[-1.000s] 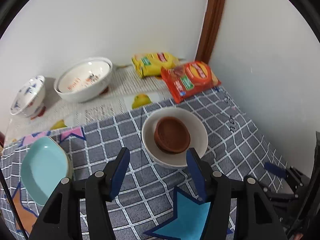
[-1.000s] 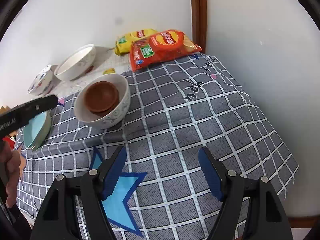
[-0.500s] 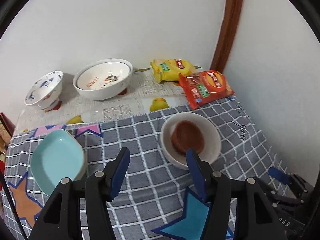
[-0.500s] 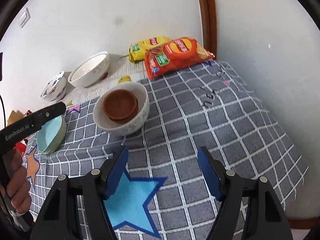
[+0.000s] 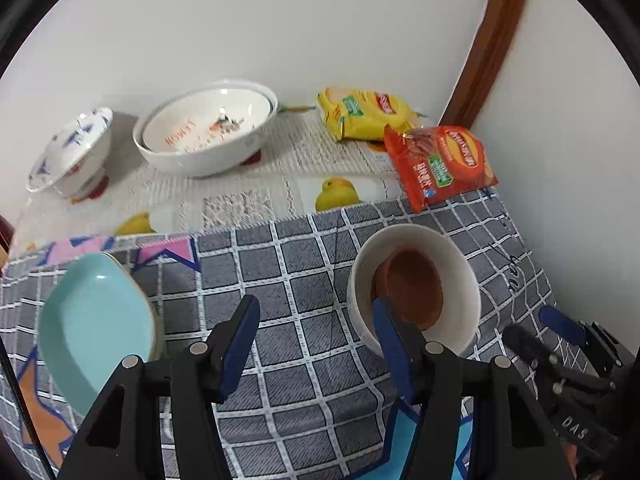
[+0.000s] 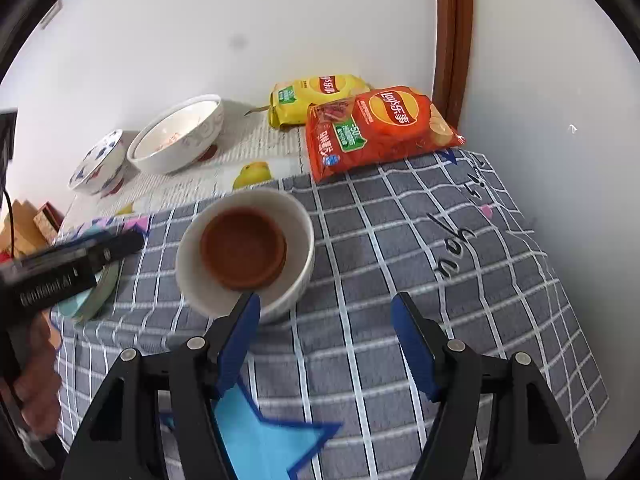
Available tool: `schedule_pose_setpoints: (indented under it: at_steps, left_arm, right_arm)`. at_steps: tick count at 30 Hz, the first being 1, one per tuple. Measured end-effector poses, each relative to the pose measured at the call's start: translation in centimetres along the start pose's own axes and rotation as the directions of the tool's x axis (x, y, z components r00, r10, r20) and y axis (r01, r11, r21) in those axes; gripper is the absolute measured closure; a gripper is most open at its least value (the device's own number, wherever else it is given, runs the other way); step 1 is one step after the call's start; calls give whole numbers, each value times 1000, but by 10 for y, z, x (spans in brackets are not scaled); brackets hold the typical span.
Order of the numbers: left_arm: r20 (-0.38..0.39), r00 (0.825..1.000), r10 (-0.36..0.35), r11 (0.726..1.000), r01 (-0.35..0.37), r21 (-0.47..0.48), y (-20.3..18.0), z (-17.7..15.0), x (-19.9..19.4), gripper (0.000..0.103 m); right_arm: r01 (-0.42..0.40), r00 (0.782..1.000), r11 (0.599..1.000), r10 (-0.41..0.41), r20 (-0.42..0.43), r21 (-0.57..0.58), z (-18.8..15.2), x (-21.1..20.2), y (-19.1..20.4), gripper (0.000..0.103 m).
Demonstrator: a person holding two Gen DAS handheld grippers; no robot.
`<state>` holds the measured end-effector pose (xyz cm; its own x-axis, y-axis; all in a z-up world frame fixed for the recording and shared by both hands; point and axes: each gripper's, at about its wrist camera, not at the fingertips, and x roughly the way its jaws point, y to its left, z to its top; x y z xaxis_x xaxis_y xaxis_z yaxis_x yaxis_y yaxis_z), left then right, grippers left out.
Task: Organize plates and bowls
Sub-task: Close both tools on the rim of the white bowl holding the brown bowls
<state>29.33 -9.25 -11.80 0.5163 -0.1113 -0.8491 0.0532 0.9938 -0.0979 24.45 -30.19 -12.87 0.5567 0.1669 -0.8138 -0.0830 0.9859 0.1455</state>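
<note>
A white bowl (image 5: 464,276) (image 6: 188,276) with a small brown bowl (image 5: 412,284) (image 6: 244,252) nested inside stands on the grey checked cloth. A light blue oval dish (image 5: 96,328) (image 6: 94,292) lies to its left. A large white bowl (image 5: 208,136) (image 6: 176,140) and a blue-patterned bowl (image 5: 72,156) (image 6: 98,164) stand at the back by the wall. My left gripper (image 5: 316,320) is open and empty, its right finger in front of the white bowl's near rim. My right gripper (image 6: 326,316) is open and empty, just right of the white bowl.
A yellow chip bag (image 5: 360,114) (image 6: 316,96) and a red chip bag (image 5: 440,164) (image 6: 376,132) lie at the back right corner by a brown door frame (image 5: 492,40). Walls close off the back and right. The checked cloth (image 6: 440,248) drapes over the right edge.
Both grippers have moved closer to the white bowl; it sits nearer and larger in both views. The left view has swung left. Nothing was gripped.
</note>
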Motion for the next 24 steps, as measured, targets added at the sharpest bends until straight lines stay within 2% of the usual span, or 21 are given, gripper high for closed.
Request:
schedule_pose_setpoints:
  at_steps: [3, 8, 13, 17, 24]
  left_arm:
    - [-34, 999, -20, 1000, 20, -10, 2, 4, 13, 47]
    - [-69, 997, -26, 1000, 25, -12, 0, 12, 31, 47]
    - [-101, 994, 45, 998, -41, 41, -7, 14, 47, 48]
    - [-122, 992, 44, 998, -38, 47, -9, 13, 58, 48]
    - [-161, 987, 24, 999, -17, 46, -12, 9, 75, 57]
  right_arm:
    - [0, 1000, 1000, 0, -12, 27, 11, 14, -3, 35]
    - [-23, 996, 999, 27, -84, 44, 26, 42, -5, 42]
    - [10, 989, 1000, -7, -148, 19, 31, 65, -2, 47]
    - [37, 982, 999, -34, -187, 13, 30, 78, -1, 52]
    - [25, 982, 999, -16, -191, 46, 28, 89, -4, 53]
